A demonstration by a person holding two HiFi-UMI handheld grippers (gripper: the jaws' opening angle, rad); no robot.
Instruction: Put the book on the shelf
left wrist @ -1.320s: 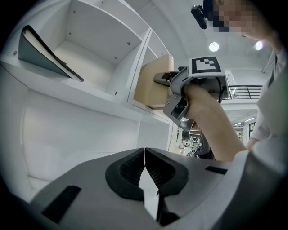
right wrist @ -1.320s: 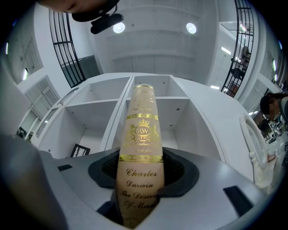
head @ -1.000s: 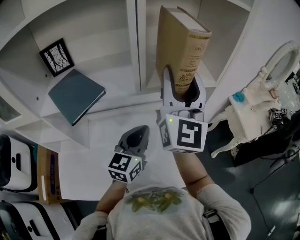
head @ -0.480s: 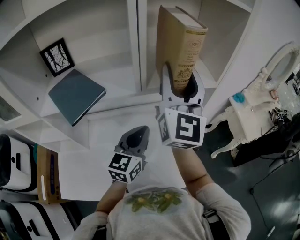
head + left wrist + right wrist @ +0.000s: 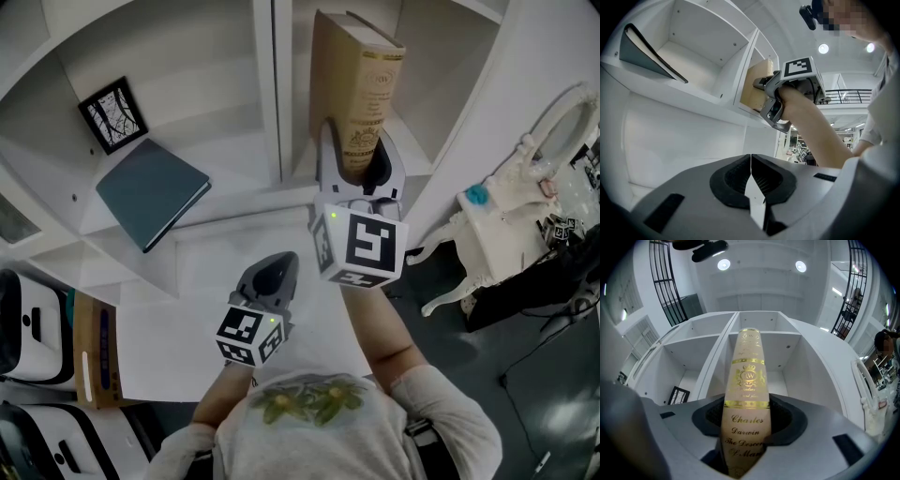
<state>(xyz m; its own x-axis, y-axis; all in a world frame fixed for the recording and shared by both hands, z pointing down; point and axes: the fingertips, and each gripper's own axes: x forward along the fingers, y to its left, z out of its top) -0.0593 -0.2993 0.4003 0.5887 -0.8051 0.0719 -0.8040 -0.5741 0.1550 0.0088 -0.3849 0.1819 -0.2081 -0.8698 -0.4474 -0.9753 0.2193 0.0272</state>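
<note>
Placement step, book not yet set down.

Right hand-held gripper: jaws spread wide and pinching the book at the lower end of its spine. The gilt lettering faces me and the book stands upright.

Position: the book is in the air at the mouth of the shelf's right compartment, just beside the centre divider. From the left gripper view its far edge looks to have crossed the shelf's front edge. I cannot tell whether its bottom touches the board.

Left hand-held gripper: jaws pressed together with nothing between them. It is held low in front of the shelf, well apart from the book.

The left compartment holds a dark flat book and a small framed picture. Neither is in the way.

Next move, my judgement:
- Push the book deeper and lower it until its bottom edge rests on the board.
- Keep it upright and clear of the divider.
- Open the jaws only once it stands by itself, since a tall book released early could tip forward.
</note>
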